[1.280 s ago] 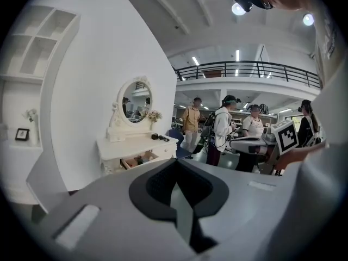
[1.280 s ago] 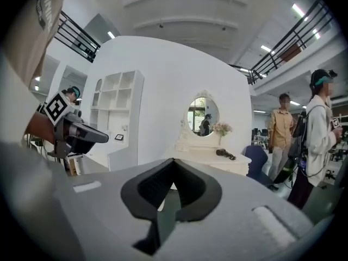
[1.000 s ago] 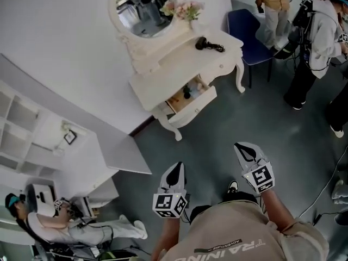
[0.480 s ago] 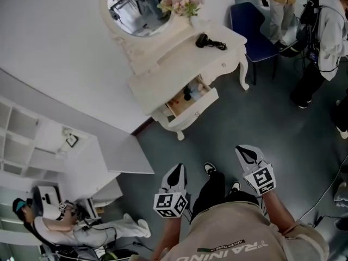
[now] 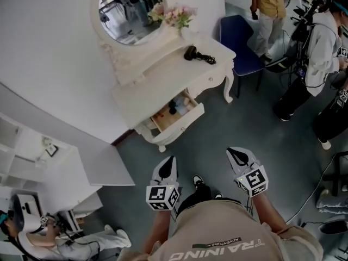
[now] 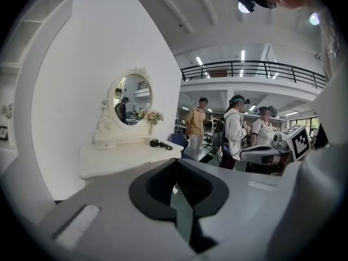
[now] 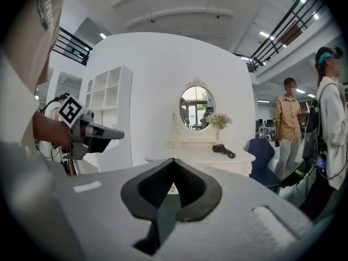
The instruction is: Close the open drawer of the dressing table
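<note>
The white dressing table (image 5: pixel 157 80) stands against the wall, with an oval mirror (image 5: pixel 128 7) on it. Its drawer (image 5: pixel 182 124) is pulled out and shows small bottles inside. In the head view, both grippers are held low over the grey floor, well short of the drawer. The left gripper (image 5: pixel 171 160) points toward the table's near leg, and the right gripper (image 5: pixel 235 151) is off to its right. The jaws of both are shut and hold nothing. The left gripper view shows the left gripper (image 6: pixel 176 162) below the tabletop (image 6: pixel 122 156). The right gripper view shows the right gripper (image 7: pixel 173 160) and the table (image 7: pixel 204 154) ahead.
A hair dryer (image 5: pixel 196 53) and a flower vase (image 5: pixel 175 18) are on the tabletop. A blue chair (image 5: pixel 239 37) stands right of the table, with people (image 5: pixel 312 53) beyond it. White shelving (image 5: pixel 60 167) fills the left, where a person (image 5: pixel 32 230) sits. Cables (image 5: pixel 321 189) lie at the right.
The person has stepped forward, so the dressing table sits lower and further left in the head view. Both grippers stay shut, at about the same place before the body.
</note>
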### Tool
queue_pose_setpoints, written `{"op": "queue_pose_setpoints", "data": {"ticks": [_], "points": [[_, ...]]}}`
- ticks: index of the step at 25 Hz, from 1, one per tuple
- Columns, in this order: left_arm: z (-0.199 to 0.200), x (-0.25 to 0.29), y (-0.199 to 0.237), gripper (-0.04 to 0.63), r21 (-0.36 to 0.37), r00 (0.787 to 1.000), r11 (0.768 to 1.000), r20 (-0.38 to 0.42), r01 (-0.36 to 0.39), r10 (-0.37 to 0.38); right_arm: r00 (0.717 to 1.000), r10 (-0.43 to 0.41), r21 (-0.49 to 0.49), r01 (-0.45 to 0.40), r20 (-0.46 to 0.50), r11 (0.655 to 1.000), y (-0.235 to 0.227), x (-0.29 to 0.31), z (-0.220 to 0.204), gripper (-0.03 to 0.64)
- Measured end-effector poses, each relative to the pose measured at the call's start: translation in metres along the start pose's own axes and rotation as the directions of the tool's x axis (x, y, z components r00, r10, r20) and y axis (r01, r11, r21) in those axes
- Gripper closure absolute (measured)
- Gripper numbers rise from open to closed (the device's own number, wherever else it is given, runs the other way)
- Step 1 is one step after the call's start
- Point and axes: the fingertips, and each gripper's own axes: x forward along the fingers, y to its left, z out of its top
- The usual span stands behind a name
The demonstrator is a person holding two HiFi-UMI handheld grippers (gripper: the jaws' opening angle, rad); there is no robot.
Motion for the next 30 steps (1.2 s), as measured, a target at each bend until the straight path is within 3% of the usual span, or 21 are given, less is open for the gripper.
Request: {"op": "queue_pose_setpoints", "data": {"ticks": [4,12,19,25,30], "points": [[0.020,0.018,0.021,0.578,0.004,1.000,1.000,0.019,0.009,-0.009,0.998,0.025,0.083,-0.030,0.062,0.996,-0.008,0.021,0.047,0.615],[0.044,0.047,0.066,0.578,0.026,0.998,0.999,0.046,0.035,-0.036,0.995,-0.005,0.048,0.000,0.100,0.999,-0.033,0.080,0.098,0.614],[0.050,0.054,0.118,0.578,-0.007,0.999,1.000,0.051,-0.003,0.003,1.000,0.010,0.056,-0.011,0.020,0.998,-0.025,0.129,0.092,0.615],[0.013,0.065,0.131,0.578,-0.086,0.999,0.995,-0.011,-0.040,0.039,0.997,0.057,0.047,-0.055,-0.051,0.997,-0.026,0.161,0.079,0.614],[0.023,0.094,0.137,0.578,-0.050,0.999,0.997,-0.022,-0.051,0.050,0.989,0.128,0.027,-0.126,-0.074,0.992,-0.035,0.208,0.070,0.614]]}}
